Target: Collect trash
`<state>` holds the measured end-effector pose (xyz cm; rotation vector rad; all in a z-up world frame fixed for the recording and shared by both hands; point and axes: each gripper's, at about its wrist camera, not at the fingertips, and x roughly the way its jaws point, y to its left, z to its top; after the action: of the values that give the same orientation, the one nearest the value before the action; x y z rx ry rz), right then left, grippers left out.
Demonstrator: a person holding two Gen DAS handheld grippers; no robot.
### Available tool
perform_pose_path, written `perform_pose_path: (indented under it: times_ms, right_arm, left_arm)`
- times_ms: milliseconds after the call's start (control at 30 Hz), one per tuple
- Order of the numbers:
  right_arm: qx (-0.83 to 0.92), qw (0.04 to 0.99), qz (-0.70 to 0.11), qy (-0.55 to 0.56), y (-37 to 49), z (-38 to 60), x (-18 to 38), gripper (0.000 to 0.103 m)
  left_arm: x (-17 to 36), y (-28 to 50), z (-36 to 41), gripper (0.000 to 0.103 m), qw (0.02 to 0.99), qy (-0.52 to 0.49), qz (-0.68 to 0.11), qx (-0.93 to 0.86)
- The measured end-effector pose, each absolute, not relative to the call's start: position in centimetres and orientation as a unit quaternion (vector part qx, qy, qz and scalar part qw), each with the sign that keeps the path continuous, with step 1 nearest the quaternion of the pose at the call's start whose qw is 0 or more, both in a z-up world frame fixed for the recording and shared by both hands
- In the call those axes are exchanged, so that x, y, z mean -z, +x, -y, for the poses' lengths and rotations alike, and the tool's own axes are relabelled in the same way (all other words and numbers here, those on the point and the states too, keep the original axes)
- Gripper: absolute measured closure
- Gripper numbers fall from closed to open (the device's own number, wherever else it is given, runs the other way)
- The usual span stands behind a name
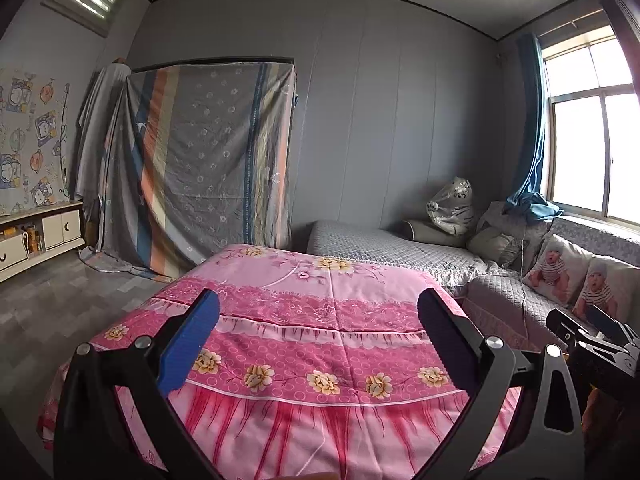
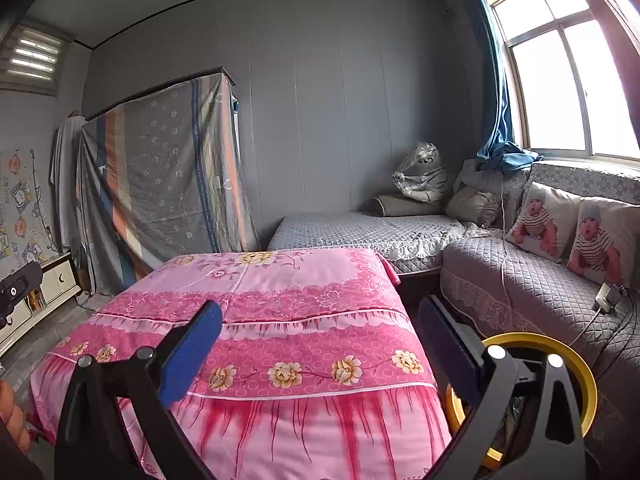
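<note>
A: Left wrist view has the left gripper point(image 1: 318, 332) held over a table draped in a pink floral cloth point(image 1: 320, 320). Its blue-padded fingers point(image 1: 188, 344) are spread wide apart with nothing between them.

B: Right wrist view matches that. The right gripper point(image 2: 320, 336) hangs above the same pink floral cloth point(image 2: 256, 300), jaws parted and empty too. Does any trash show on the cloth?

A: None that can be made out; only printed flowers lie across the top in both views.

B: Just beside the right gripper's right finger sits a round container with a yellow rim point(image 2: 560, 346), low between the table and the grey quilted sofa point(image 2: 540, 296). Its contents are dark and hard to tell.

A: On the sofa, two cushions printed with babies point(image 2: 576, 228) lean against the backrest under the window point(image 2: 568, 80), and a white charger with a cable point(image 2: 606, 298) lies on the seat.

B: At the far wall stands a wardrobe covered by a striped sheet point(image 1: 200, 160), well apart from both grippers.
</note>
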<state>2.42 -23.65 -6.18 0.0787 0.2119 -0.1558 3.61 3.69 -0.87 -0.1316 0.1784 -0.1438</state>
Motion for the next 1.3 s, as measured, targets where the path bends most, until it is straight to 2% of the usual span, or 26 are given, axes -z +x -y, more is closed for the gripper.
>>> perform_pose_path:
  times_ms: [1300]
  right_arm:
    - [0.087,0.987,-0.117,0.063,2.8,24.2,6.9,0.008]
  left_arm:
    - [0.9,3.0,-3.0,0.008,0.99,-0.07,-0.089,0.085]
